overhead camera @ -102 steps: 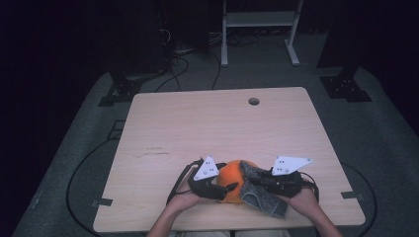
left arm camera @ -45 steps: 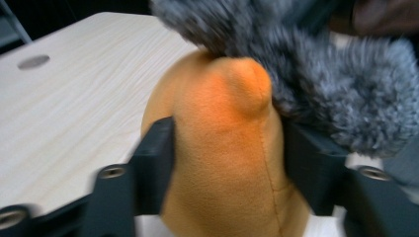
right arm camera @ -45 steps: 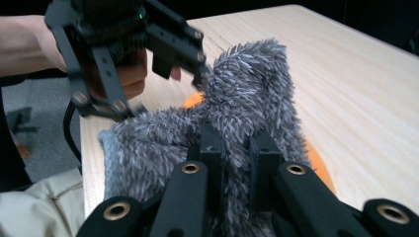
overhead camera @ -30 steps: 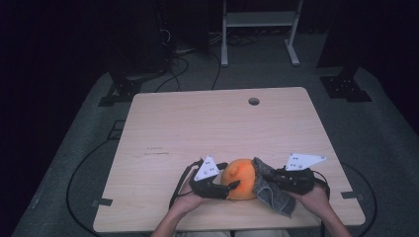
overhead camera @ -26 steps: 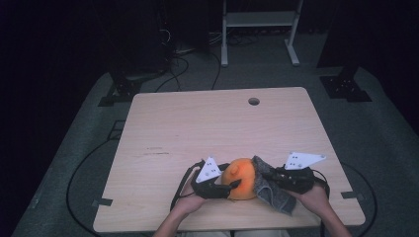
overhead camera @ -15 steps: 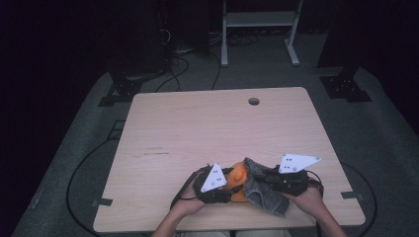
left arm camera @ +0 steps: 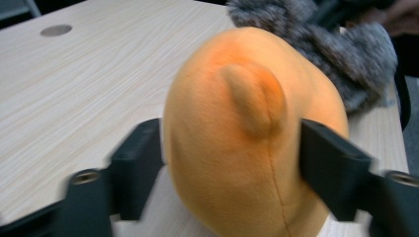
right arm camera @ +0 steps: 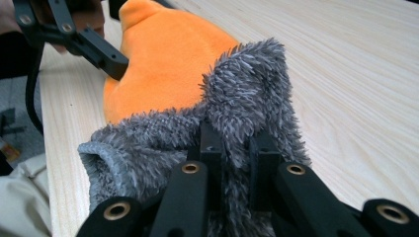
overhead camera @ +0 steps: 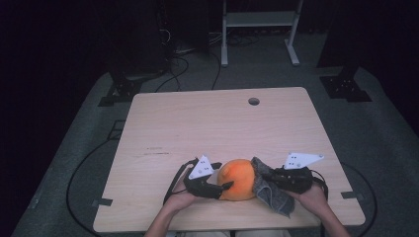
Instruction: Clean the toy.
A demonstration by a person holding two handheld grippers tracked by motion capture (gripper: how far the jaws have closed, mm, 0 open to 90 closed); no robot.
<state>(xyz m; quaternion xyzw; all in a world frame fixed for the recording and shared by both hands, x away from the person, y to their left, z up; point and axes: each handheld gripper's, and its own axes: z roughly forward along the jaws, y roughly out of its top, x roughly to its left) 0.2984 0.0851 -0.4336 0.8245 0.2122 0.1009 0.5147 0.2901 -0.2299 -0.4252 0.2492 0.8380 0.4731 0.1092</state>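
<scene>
At the near edge of the wooden worktop [overhead camera: 207, 128] the person's two hands meet around an orange plush toy [overhead camera: 238, 178]. The left gripper [overhead camera: 223, 187] comes at it from the person's left, and in the left gripper view the toy [left arm camera: 247, 138] bulges up between its two black fingers [left arm camera: 136, 170], one on each flank, with a small rounded ear or nub facing the camera. Those fingers have just been spreading wider. The toy sits between them and its sides look to touch both pads, though the blur there makes it hard to tell how firmly they press.

The right gripper [overhead camera: 261, 177] is drawn tight on a grey fluffy cloth [overhead camera: 271, 193]. In the right gripper view its fingers [right arm camera: 210, 148] stand close together with a fold of the shaggy grey cloth [right arm camera: 237, 113] pinched between them; the pile rises above the fingertips and spills down on either side. Just beyond the fingertips the cloth lies against the orange toy [right arm camera: 163, 59], and on the toy's far side one black finger of the other gripper [right arm camera: 101, 52] touches the plush.

From the high view the cloth hangs below the right gripper toward the worktop's near edge, touching the toy's right side. A grey three-cornered plate [overhead camera: 301, 160] tops the right gripper.
</scene>
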